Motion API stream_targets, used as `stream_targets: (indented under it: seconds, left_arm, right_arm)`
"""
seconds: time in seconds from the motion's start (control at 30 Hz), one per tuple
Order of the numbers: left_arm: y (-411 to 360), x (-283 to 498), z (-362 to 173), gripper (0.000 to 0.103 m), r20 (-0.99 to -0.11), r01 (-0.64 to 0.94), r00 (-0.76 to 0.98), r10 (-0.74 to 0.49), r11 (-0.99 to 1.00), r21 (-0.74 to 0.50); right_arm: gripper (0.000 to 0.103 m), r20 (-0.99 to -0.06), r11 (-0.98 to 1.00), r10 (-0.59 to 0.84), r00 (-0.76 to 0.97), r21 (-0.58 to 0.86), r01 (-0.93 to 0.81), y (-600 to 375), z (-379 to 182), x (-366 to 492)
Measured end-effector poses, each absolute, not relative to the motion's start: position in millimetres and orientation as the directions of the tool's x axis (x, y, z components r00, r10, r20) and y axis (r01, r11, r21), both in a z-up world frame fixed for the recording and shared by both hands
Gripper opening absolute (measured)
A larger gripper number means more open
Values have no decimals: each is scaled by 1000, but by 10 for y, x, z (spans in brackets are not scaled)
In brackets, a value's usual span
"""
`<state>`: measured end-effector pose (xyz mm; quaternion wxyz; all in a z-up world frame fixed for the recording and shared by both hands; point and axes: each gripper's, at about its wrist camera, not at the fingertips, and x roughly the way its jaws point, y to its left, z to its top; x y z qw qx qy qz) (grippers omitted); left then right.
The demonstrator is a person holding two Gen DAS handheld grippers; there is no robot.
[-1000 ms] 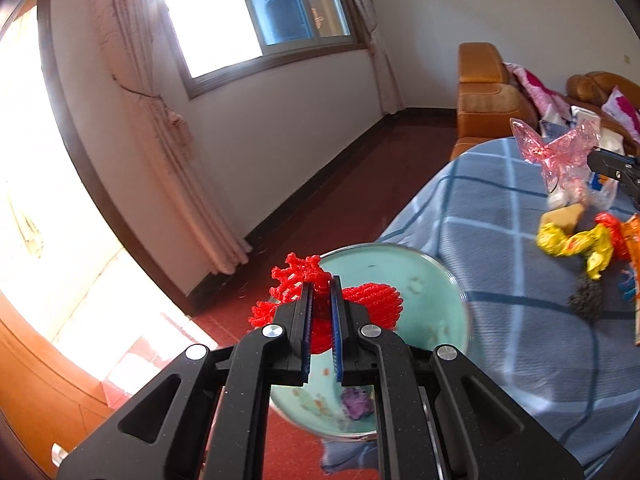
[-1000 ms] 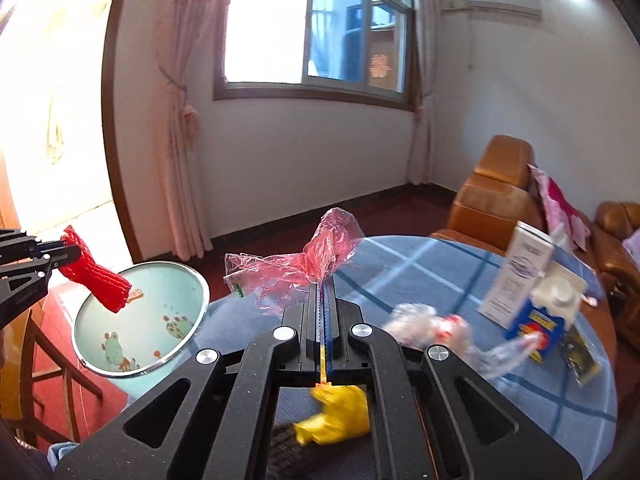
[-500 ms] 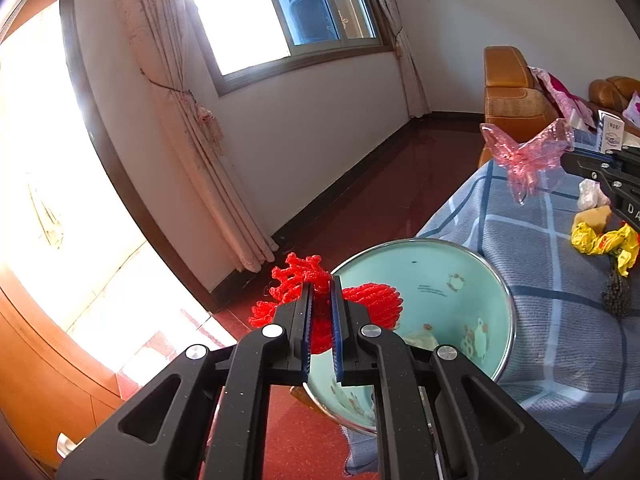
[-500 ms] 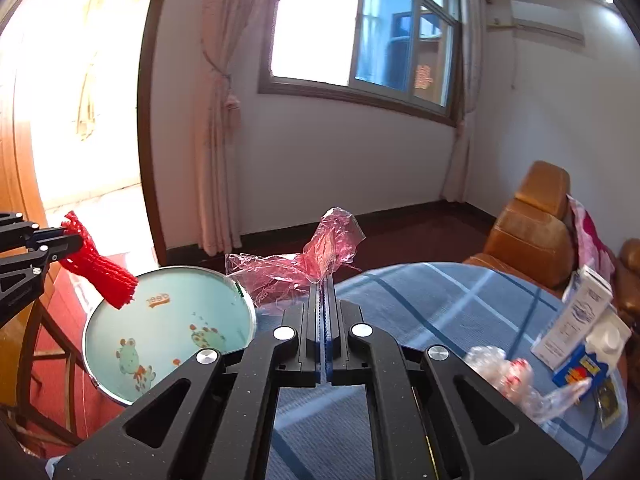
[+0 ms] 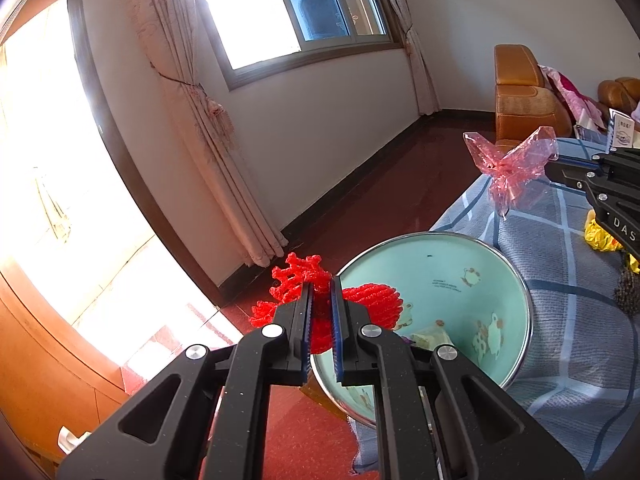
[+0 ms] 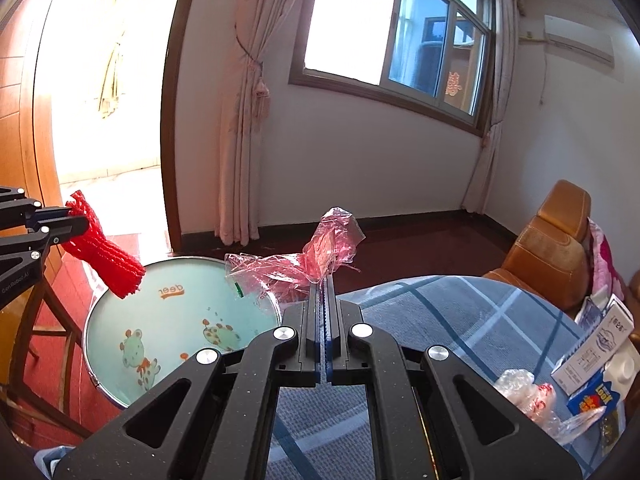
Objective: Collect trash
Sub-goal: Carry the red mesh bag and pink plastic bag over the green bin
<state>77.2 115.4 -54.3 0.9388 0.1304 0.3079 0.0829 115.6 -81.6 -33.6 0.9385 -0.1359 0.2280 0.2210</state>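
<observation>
My left gripper [image 5: 320, 286] is shut on a red foam fruit net [image 5: 370, 298] and holds it over the near rim of a teal enamel basin [image 5: 452, 264] with cartoon animals. The net [image 6: 105, 258] and basin [image 6: 176, 320] also show in the right wrist view, at the left. My right gripper [image 6: 324, 282] is shut on a crumpled pink plastic wrapper [image 6: 316, 254], held above the table's edge just right of the basin. The wrapper [image 5: 512, 168] shows in the left wrist view too.
A round table with a blue checked cloth [image 6: 460, 320] carries a milk carton [image 6: 600, 364], a clear plastic bag [image 6: 528, 396], a yellow wrapper [image 5: 600, 236] and a dark lump [image 5: 628, 296]. Orange armchairs [image 6: 556, 248] stand behind. A wooden chair [image 6: 36, 320] stands beside the basin.
Both grippers have moved left towards the basin, each still shut on its piece. The basin now looks larger and nearer in both views.
</observation>
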Motion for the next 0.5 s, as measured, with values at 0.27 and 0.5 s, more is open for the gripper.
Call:
stream_targets:
  seconds: [0.27,0.5]
  left_arm:
    - [1168,791,-562,8,-562,-80,790,243,951,299]
    - [1183,800,-570,8,-564,-83,789,244,951,297]
  right_arm:
    - [2,-498,844,358,790,-190,-502,-708,-402,1142]
    - [2,-505,830,364,783,-207,-519,-675,-424,1124]
